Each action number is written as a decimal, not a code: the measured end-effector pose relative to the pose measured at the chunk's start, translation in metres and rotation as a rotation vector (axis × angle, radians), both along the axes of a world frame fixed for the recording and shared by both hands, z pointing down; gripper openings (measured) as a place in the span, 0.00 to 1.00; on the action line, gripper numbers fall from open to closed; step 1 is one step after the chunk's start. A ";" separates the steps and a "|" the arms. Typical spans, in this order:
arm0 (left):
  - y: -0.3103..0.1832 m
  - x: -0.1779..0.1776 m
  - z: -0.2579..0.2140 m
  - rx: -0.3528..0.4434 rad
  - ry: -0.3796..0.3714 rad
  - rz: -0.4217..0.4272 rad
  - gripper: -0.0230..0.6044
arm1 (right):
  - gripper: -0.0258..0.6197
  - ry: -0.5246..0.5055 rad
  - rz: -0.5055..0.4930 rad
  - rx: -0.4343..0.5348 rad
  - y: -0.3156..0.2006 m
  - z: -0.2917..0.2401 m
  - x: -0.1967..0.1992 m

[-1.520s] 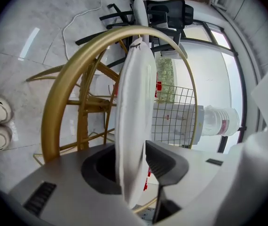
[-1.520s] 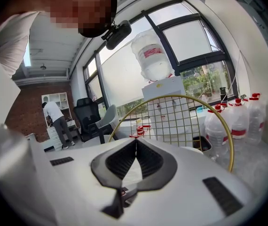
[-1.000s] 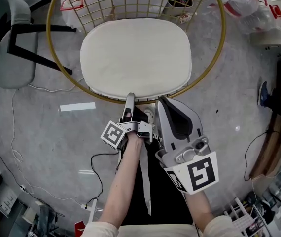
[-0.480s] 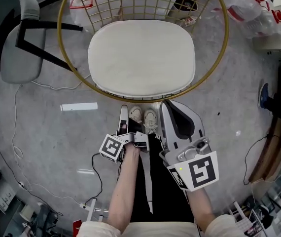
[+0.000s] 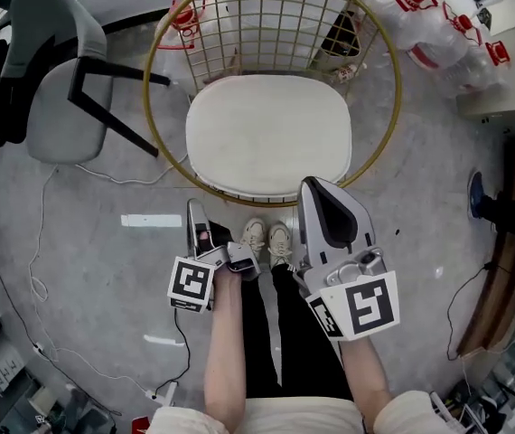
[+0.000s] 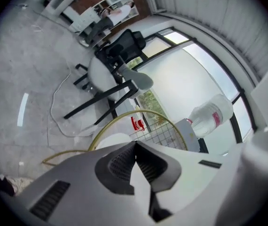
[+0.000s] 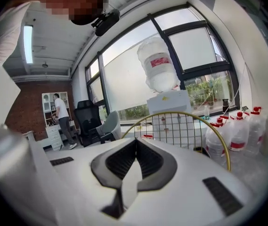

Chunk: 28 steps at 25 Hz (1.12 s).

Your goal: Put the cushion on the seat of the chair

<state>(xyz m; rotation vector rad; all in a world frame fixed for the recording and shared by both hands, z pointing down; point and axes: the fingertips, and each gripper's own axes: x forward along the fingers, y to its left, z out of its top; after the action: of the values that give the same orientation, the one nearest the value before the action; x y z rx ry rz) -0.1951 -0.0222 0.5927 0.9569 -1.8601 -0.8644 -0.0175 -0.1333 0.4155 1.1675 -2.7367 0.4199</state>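
A white cushion (image 5: 268, 134) lies flat on the seat of the gold wire chair (image 5: 149, 80), straight ahead in the head view. My left gripper (image 5: 194, 213) hangs over the floor, short of the chair's front left and apart from the cushion. Its jaws have just closed and nothing is between them; in the left gripper view (image 6: 135, 147) the pads meet, with the cushion (image 6: 113, 140) and the chair's rim (image 6: 160, 117) beyond. My right gripper (image 5: 312, 186) is shut and empty above the cushion's front right edge. The right gripper view (image 7: 135, 142) looks level at the chair's back (image 7: 190, 114).
A grey chair with black legs (image 5: 54, 80) stands to the left. Water bottles (image 5: 438, 25) are piled at the back right. White cables (image 5: 32, 278) and a strip of tape (image 5: 149, 220) lie on the concrete floor. The person's shoes (image 5: 266, 238) are just before the chair.
My left gripper has drawn back from the cushion's front edge, toward the person and to the left. The chair now sits farther off in the head view. The right gripper kept its place.
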 end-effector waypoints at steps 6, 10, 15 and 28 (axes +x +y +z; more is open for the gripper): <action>-0.038 -0.036 -0.134 -0.093 -0.473 0.077 0.06 | 0.07 -0.026 0.018 0.081 -0.016 -0.082 -0.018; -0.055 -0.035 -0.251 -0.090 -0.779 0.135 0.06 | 0.07 -0.058 0.051 0.105 -0.012 -0.140 -0.021; -0.060 0.005 -0.378 -0.039 -1.056 0.292 0.06 | 0.07 -0.087 0.078 0.171 0.002 -0.222 -0.019; -0.029 0.086 -0.523 0.268 -1.245 0.429 0.06 | 0.07 -0.053 0.055 0.410 0.068 -0.319 0.005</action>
<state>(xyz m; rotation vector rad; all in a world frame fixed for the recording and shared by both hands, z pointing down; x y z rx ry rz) -0.1089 -0.0509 0.0698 2.3089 -2.3384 -0.1910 -0.0125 -0.0653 0.0964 1.3362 -2.9290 -0.1174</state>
